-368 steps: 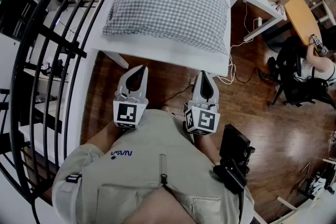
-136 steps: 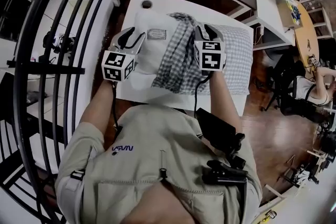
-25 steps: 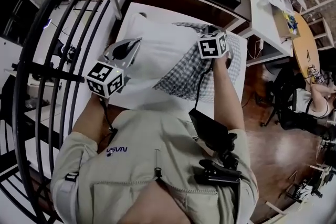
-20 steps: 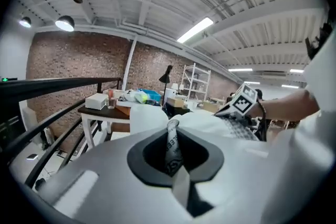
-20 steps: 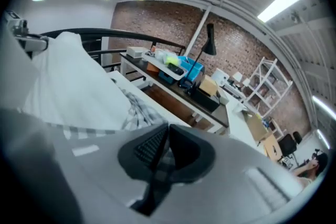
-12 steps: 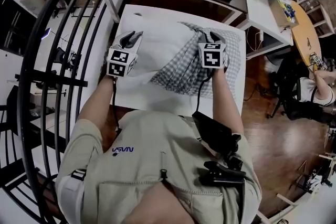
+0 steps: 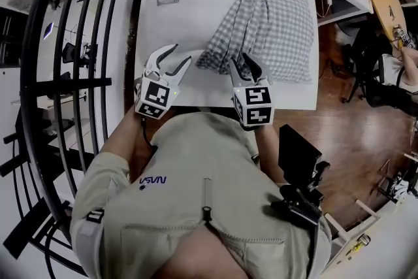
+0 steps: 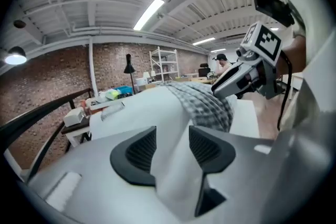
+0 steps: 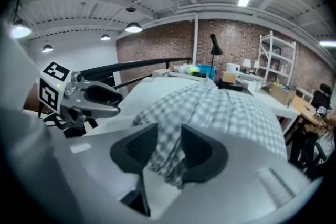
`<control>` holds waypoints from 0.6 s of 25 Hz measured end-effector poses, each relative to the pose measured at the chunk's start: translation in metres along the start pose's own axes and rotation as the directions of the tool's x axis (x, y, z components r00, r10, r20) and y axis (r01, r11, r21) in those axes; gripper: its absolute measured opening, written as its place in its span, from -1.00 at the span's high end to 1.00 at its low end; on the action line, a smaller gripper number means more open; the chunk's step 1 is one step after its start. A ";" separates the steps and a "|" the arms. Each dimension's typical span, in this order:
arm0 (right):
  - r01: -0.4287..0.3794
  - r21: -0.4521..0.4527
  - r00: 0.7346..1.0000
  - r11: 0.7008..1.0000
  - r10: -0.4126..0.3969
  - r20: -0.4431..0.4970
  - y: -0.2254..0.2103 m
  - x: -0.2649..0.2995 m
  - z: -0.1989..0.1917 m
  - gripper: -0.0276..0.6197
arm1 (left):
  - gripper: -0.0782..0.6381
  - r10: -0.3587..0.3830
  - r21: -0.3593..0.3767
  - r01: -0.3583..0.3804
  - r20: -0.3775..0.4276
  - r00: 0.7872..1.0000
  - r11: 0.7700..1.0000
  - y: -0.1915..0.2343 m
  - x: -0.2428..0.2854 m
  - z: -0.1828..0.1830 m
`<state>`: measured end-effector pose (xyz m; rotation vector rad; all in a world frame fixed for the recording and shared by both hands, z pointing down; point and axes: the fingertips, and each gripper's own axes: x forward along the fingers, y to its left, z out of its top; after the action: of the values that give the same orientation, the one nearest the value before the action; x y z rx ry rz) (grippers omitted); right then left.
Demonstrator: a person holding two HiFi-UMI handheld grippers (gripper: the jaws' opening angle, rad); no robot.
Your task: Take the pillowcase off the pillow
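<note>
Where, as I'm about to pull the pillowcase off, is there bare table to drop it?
The near right corner of the white table, between the bunched pillowcase and the table's edges, looks bare, with a thin strip along the near edge. The rest is crowded: the pillow fills the left, the pillowcase the right.

Even, bright indoor light is filling the head view, with only soft shadows falling. The white pillow (image 7: 176, 16) is bleaching out almost to glare, and the wood floor (image 7: 356, 134) is giving off a faint sheen. Fisheye distortion is bending the railing (image 7: 39, 75) into curves. In both gripper views a strip light (image 8: 148, 14) is glowing overhead and pendant lamps (image 9: 133, 27) are flaring. Dark vignetting is rounding off their corners, while the nearest foreground is smearing out of focus.
</note>
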<state>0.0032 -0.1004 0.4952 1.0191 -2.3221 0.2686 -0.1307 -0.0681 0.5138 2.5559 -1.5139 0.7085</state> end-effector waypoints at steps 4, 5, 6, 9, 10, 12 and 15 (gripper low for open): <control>-0.044 -0.004 0.994 0.999 0.044 -0.104 0.045 0.017 -0.045 0.37 | 0.08 -0.083 0.051 0.093 -0.173 0.981 0.994 -0.036 0.015 -0.065; -0.036 -0.021 0.992 0.999 0.034 -0.119 0.047 0.026 -0.052 0.32 | 0.08 -0.079 0.097 0.102 -0.215 0.973 0.990 -0.041 0.023 -0.076; -0.020 -0.054 0.991 0.998 0.012 -0.131 0.047 0.037 -0.056 0.31 | 0.09 -0.060 0.152 0.101 -0.250 0.966 0.983 -0.042 0.030 -0.085; 0.050 -0.186 0.987 0.981 -0.077 -0.139 0.040 0.060 -0.057 0.47 | 0.64 0.042 0.279 0.040 -0.283 0.958 0.959 -0.032 0.043 -0.089; 0.065 -0.214 0.988 0.975 -0.093 -0.127 0.039 0.060 -0.054 0.62 | 0.68 0.063 0.279 0.016 -0.272 0.960 0.960 -0.027 0.041 -0.082; 0.078 -0.230 0.992 0.970 -0.098 -0.078 0.035 0.049 -0.039 0.80 | 0.70 0.086 0.231 -0.033 -0.226 0.970 0.972 -0.014 0.033 -0.059; 0.124 -0.227 0.992 0.966 -0.126 0.010 0.019 0.017 -0.015 0.87 | 0.70 0.133 0.142 -0.112 -0.147 0.980 0.984 0.005 0.017 -0.022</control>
<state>-0.0131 -0.0921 0.5188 1.0413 -2.2120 -0.0447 -0.1353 -0.0774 0.5396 2.4452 -1.6346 1.0318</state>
